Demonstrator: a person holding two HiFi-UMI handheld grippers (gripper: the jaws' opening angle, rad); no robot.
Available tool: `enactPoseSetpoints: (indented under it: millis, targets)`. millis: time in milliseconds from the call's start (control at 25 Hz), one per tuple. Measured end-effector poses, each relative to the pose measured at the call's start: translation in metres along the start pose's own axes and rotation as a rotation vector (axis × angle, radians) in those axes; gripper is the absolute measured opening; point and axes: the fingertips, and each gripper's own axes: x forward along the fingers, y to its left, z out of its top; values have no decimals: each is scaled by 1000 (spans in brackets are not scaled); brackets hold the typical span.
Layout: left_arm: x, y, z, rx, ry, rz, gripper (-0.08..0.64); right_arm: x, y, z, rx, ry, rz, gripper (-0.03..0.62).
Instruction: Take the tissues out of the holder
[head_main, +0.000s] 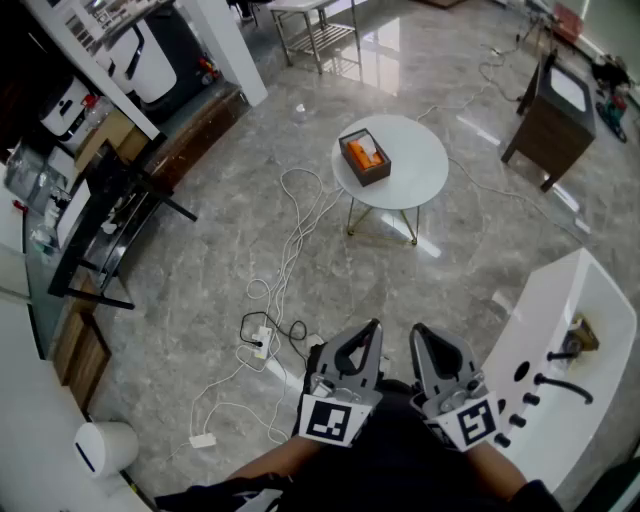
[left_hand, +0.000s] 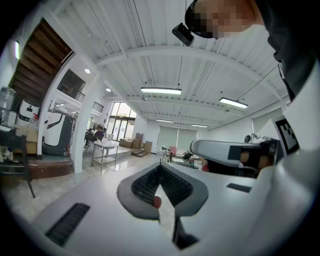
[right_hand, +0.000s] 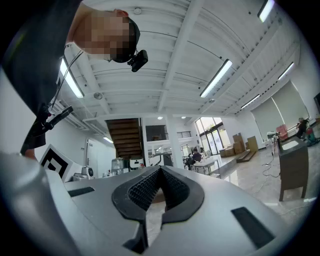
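We see the round white surface (head_main: 415, 185) carrying the dark tissue holder (head_main: 352, 165), with orange tissues (head_main: 367, 153) inside. Our left tool (head_main: 372, 328) and right tool (head_main: 419, 332) hang well apart from that surface. White cables (head_main: 291, 240) trail across the floor (head_main: 200, 270) to its left.

Head view: from the person's head, high up, facing forward and steeply down on the marble floor (head_main: 200, 290); the left gripper (head_main: 373, 332) and right gripper (head_main: 417, 334) are near at the bottom edge, and the round counter (head_main: 425, 185) is well apart ahead.
Left gripper view: from behind its fingers (left_hand: 145, 187), facing level across the hall; the fingers are very near.
Right gripper view: the same seat, facing a little upward, with much ceiling (right_hand: 170, 65).
Shared by the 2 gripper views: the staircase (left_hand: 30, 70) and the steel table (left_hand: 106, 147) by the windows.
Shared by head and right gripper views: the dark cabinet (head_main: 550, 115).
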Motion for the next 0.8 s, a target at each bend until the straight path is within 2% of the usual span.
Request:
enactPoseSetpoints:
  millis: [160, 320, 440, 600, 800]
  targets:
    - [-1, 7, -6, -2, 13, 46, 0, -5, -5, -4, 135, 7, 47, 6]
    - [5, 15, -8, 0, 4, 57, 0, -13, -33, -30, 209, 99, -16, 6]
    - [11, 15, -9, -9, 8, 63, -2, -16, -44, -39, 268, 142, -9, 6]
    - [26, 16, -5, 46, 7, 55, -2, -18, -59, -39, 260, 147, -25, 8]
    - [47, 21, 0, 38, -7, 82, 0, -9, -78, -33, 167, 159, -32, 6]
